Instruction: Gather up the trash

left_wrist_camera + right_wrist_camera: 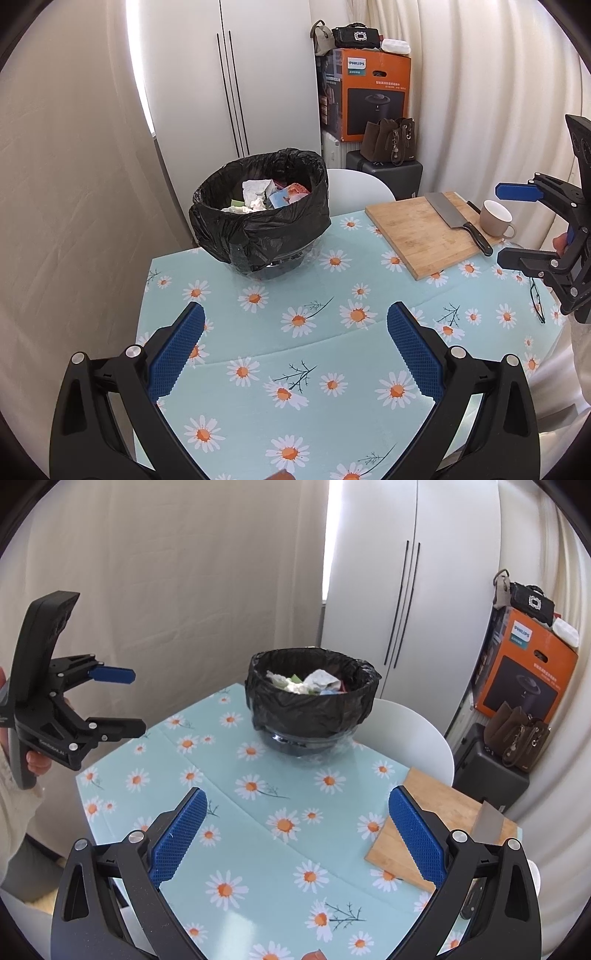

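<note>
A bin lined with a black bag (pixel 258 218) stands at the far side of the daisy-print table (pixel 295 354); it also shows in the right wrist view (pixel 314 701). Crumpled tissues and wrappers (pixel 262 195) lie inside it. My left gripper (pixel 295 350) is open and empty above the tablecloth, well short of the bin. My right gripper (pixel 295 834) is open and empty too, also above the cloth. Each gripper shows in the other's view, the right one (pixel 502 225) by the mug and the left one (pixel 129 701) at the table's left edge.
A wooden cutting board (pixel 428 232) with a cleaver (pixel 454 218) lies at the right, a beige mug (pixel 496 218) beside it. Glasses (pixel 537 302) lie near the right edge. A white chair (pixel 406 734) stands behind the table. Boxes and bags (pixel 373 96) are stacked in the corner.
</note>
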The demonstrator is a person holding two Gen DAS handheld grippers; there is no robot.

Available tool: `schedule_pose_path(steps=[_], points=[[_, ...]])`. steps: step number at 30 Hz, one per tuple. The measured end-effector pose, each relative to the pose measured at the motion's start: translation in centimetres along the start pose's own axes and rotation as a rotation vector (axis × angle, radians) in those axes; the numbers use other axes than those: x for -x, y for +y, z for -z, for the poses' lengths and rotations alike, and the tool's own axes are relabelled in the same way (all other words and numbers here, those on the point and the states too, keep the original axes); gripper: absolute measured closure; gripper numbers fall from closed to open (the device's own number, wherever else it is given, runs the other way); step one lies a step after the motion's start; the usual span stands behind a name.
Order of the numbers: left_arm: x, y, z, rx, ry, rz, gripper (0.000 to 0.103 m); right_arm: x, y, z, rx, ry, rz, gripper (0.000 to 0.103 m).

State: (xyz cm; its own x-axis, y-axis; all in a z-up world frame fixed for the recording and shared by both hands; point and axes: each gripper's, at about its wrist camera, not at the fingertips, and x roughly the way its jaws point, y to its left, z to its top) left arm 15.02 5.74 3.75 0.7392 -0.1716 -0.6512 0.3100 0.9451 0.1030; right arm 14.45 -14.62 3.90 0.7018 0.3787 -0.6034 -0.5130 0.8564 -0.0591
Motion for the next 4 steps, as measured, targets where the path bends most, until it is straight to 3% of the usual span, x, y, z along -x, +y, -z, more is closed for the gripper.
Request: schedule_pose_path(steps=[4], points=[[0.09,0.25,-0.14,0.017,-0.012,0.021,0.006,-0.3,-0.26,0.21,-0.006,0.0,-0.006,0.008]])
